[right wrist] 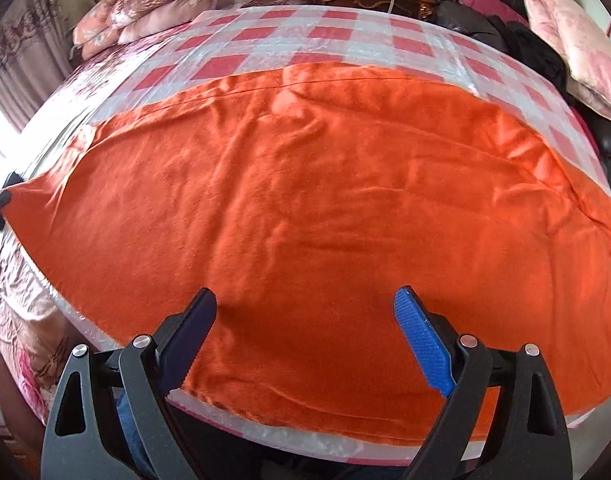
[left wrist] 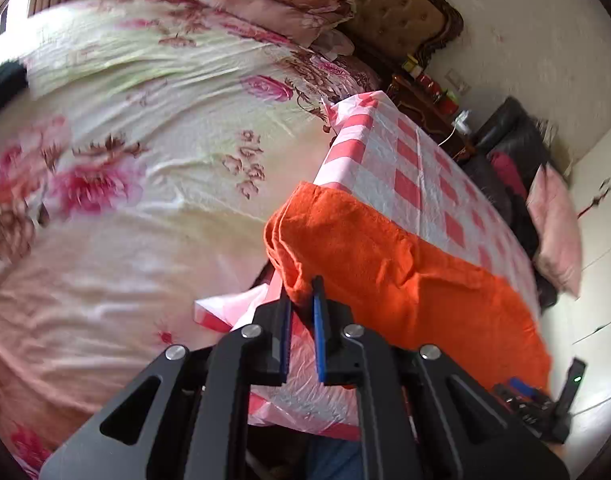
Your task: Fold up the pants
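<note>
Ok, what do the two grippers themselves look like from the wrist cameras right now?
Both match: the left gripper and right gripper have matte black angular linkage arms with triangular cut-outs and round silver pivot bolts. Each black finger carries a blue pad; the right gripper's pad shows a fine ribbed texture. No cables or markings show on them.

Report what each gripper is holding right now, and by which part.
The left gripper pinches the orange pants by a corner of the end lying at the table's edge. The right gripper is open over the pants, holding nothing.
</note>
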Available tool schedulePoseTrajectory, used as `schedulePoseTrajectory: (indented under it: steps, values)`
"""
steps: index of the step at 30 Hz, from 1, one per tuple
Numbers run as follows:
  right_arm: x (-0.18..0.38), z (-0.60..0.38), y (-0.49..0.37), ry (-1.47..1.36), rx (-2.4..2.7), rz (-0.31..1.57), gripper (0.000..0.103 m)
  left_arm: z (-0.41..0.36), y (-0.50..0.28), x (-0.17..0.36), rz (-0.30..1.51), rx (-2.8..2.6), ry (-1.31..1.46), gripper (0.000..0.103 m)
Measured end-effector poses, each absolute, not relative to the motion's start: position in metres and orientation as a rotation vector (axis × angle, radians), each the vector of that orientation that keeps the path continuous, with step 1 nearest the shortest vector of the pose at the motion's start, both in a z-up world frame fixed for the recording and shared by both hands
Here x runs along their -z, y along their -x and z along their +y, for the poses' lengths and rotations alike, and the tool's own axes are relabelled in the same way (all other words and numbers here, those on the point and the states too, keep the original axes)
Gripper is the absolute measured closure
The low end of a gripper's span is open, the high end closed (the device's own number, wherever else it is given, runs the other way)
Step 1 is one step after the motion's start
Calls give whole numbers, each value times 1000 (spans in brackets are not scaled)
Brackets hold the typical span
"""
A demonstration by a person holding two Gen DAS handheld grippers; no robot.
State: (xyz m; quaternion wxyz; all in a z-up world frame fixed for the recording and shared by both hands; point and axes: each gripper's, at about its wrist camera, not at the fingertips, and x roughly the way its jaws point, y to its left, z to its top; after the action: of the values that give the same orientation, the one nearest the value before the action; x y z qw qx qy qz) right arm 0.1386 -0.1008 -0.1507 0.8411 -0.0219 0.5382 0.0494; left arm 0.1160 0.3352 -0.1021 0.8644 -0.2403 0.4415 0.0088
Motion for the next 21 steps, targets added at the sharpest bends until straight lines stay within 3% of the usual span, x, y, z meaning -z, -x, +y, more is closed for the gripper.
schedulePoseTrajectory:
  steps: [15, 21]
  values:
    - [153, -139, -141, -17, -36, 1130, 16, 303, -135, 77, 927, -73, 378, 94]
    - [142, -159, -143, -147, -105, 1115, 20, 244, -141, 47, 872, -122, 126, 95]
